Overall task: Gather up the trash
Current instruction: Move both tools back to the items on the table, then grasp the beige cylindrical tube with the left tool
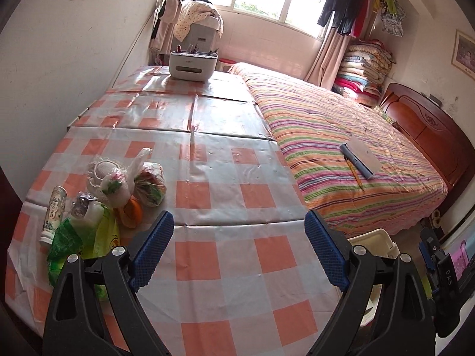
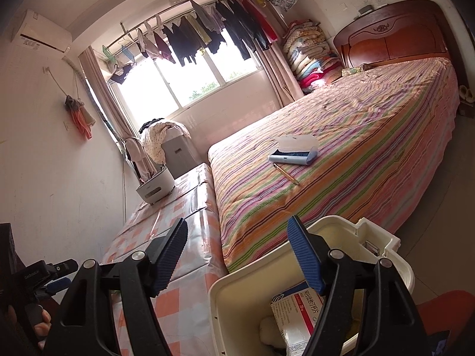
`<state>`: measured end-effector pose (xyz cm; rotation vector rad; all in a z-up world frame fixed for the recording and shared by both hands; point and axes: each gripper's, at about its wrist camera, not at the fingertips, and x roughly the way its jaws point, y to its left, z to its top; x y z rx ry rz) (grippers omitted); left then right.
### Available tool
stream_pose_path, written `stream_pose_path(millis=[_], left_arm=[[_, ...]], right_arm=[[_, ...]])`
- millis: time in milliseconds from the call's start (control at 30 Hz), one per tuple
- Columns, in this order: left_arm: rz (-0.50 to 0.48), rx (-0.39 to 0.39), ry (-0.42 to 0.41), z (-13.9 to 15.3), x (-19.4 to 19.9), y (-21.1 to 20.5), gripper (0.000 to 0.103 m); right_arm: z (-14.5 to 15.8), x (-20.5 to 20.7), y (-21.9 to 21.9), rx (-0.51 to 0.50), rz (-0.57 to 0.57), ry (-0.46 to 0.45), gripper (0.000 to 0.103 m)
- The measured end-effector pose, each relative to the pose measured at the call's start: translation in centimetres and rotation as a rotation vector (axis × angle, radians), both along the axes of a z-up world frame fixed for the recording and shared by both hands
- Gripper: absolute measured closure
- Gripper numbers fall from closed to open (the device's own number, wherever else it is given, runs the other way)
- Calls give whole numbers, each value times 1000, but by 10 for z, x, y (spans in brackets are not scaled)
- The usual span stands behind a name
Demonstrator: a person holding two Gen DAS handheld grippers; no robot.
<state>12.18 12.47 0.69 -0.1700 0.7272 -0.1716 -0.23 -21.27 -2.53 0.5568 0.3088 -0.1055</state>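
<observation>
Between pickups: the left gripper hangs over the checkered tabletop, jaws wide and empty, with the trash pile just to its left. The right gripper, jaws also apart and empty, hovers at the cream bin, where a medicine box lies. Next, the left jaws likely swing toward the pile.

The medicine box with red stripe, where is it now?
In the right wrist view, the medicine box lies inside the cream bin at the bottom, beside the bed.
</observation>
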Motion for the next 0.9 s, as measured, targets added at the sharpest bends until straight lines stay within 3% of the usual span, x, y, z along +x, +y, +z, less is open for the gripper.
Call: stream_pose_path(millis=[133,333,467,533,667,900], left_arm=[[126,39,61,0,13,59,15],[348,-13,171,-13,33,164,15],[452,6,260,-34,48,208,16],[465,10,311,-47,55,219,17],[487,61,389,-68,64,228,38],[462,81,468,-87,76,232,39]], right_arm=[[-2,6,9,-6,25,19,35],[-3,12,19,-21,52,38,35],[-4,18,28,-34,70,58,35],[-5,21,31,-42,77,67,35],[-7,25,38,-59,86,83,35],[-9,34,54,-88,118,107,35]])
